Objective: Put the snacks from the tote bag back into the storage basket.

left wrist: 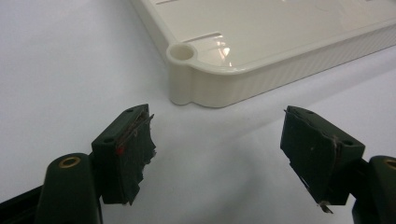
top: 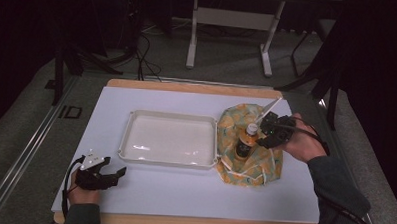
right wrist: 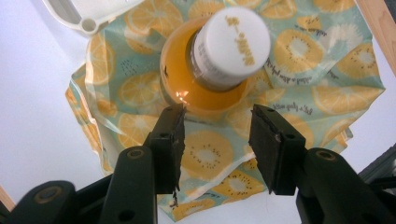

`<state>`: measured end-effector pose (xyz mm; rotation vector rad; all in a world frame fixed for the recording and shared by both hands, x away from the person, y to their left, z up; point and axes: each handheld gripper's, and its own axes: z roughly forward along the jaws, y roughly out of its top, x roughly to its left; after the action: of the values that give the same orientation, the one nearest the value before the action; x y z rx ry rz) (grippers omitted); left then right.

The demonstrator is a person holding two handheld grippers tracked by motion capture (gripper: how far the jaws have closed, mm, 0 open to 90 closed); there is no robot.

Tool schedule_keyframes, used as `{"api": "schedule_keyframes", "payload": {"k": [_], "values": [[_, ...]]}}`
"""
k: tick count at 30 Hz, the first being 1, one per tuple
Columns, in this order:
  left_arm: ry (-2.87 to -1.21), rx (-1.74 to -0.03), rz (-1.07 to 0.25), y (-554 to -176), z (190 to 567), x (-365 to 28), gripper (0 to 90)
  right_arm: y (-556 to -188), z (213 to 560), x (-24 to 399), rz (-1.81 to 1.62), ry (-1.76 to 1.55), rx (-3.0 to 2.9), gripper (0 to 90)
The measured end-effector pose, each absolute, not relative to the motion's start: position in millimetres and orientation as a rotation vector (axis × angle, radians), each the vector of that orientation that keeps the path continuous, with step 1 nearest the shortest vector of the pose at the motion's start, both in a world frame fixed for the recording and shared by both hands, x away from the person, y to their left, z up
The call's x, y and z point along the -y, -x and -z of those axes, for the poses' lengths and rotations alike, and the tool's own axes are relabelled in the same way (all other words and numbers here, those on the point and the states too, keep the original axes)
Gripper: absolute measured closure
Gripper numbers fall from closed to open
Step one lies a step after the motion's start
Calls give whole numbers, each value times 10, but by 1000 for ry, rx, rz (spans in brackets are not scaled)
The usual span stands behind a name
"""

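Standing upright on the soft fruit-print cloth bag (right wrist: 299, 70), the small orange-filled plastic bottle with white cap (right wrist: 232, 45) is looking light, rigid and slippery. The right gripper (right wrist: 217, 140) is hanging partly open just short of it, gripping nothing; the shoulder below the cap is offering the best hold. The left gripper (left wrist: 217, 154) is resting wide open and empty near the cream plastic tray (left wrist: 280, 70).

I take this for a lab or recording room, not a home. My worktop (top: 183, 191) is a white sheet laid over a wooden board, standing alone on grey carpet (top: 31, 116). Dark curtains (top: 19, 30) close off the sides and back. Behind it stands the white metal frame of another table (top: 229, 23), and black cables (top: 143, 60) trail loose over the floor beside dark equipment stands (top: 63, 72). A metal rail (top: 25, 151) runs along the floor at the left.
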<state>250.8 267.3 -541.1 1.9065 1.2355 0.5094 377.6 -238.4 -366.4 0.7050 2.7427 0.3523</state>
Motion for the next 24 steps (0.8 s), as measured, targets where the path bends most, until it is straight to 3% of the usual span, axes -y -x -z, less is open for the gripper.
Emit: {"api": "schedule_keyframes", "payload": {"k": [24], "values": [[-1920, -1234, -504, -2516, 5412, -2669, 253, -3985, 3608, 2196, -386, -713, -2789, 533]]}}
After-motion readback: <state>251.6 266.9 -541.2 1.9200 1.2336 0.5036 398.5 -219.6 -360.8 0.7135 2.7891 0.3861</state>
